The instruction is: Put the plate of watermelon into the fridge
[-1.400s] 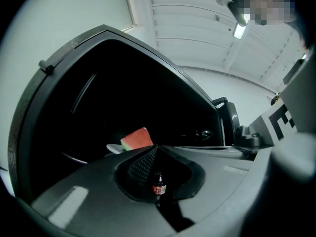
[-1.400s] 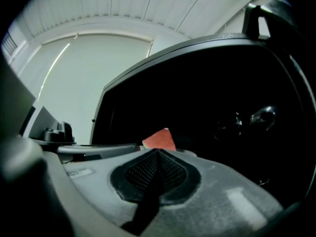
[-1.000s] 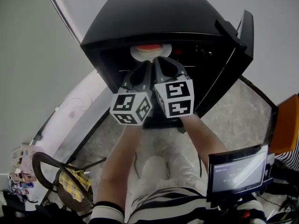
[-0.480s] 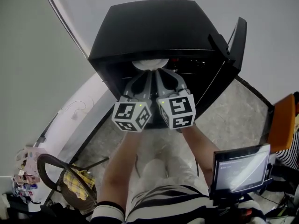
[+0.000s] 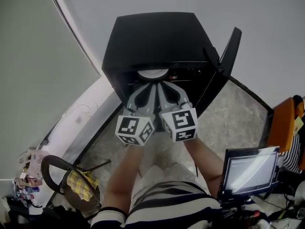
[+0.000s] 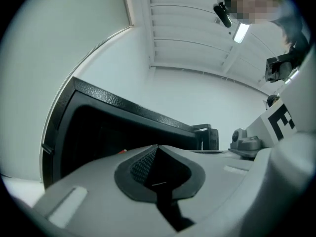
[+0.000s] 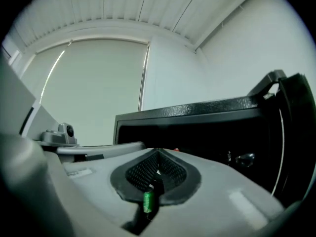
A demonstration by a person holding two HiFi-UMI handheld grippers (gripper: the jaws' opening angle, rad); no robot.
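**Desk:** Where is the plate?

**Me:** In the head view the white plate (image 5: 152, 73) is inside the mouth of the black fridge (image 5: 157, 37), just under its top edge. The door (image 5: 224, 56) stands open on the right. A sliver of red low in the left gripper view is, I think, the watermelon (image 6: 122, 152).

**Desk:** And your 2 tongs?

**Me:** The left gripper (image 5: 151, 85) and the right gripper (image 5: 160, 85) sit side by side, both pointing into the opening with their tips at the plate's near rim. Each gripper view shows its jaws pressed together. I can't tell whether the very tips nip the rim, because the jaw bodies hide that spot.

**Desk:** How do you expect it to handle?

**Me:** I judge it a stiff, hard plate with a smooth rim that is likely slick between rubber pads. It could chip if it knocks the fridge frame. The fruit is loose and wet, so any tilt would let it slide, and it adds weight away from the rim.

**Desk:** Where should you take hold?

**Me:** On the near rim at 2 points a little apart, 1 per gripper. I would bite deep enough to reach the flat of the lip and keep the plate level throughout.
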